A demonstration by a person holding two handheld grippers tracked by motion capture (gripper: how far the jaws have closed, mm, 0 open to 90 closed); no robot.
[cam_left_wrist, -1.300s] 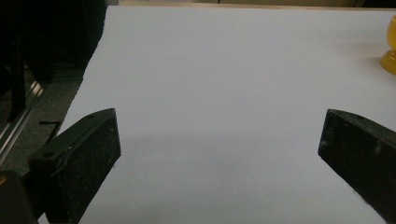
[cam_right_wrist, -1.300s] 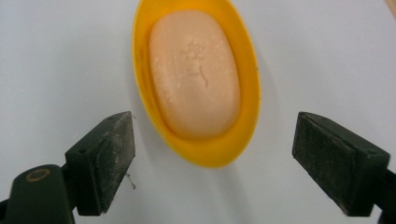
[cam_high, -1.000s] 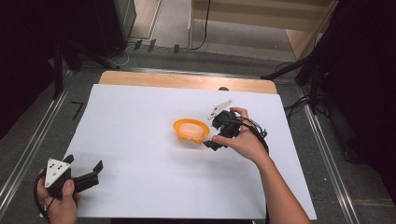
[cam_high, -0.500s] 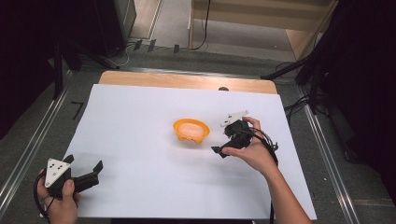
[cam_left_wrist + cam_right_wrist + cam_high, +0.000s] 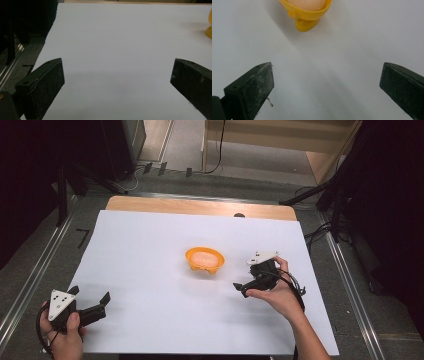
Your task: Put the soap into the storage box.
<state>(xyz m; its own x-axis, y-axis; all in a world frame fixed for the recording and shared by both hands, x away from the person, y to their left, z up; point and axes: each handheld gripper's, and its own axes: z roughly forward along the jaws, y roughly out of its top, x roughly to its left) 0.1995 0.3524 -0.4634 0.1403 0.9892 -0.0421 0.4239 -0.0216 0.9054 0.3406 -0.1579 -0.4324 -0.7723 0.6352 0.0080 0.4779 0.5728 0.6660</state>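
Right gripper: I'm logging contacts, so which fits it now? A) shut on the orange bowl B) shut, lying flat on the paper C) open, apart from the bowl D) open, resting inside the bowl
C: the right gripper has its jaws spread wide, with bare white paper between them and the orange bowl.

The table [image 5: 150, 245] is seen from above and behind in the high view. The white sheet [image 5: 112, 50] is skimmed low and close by both gripper views, and the yellow bowl [image 5: 305, 11] is shared by all three.
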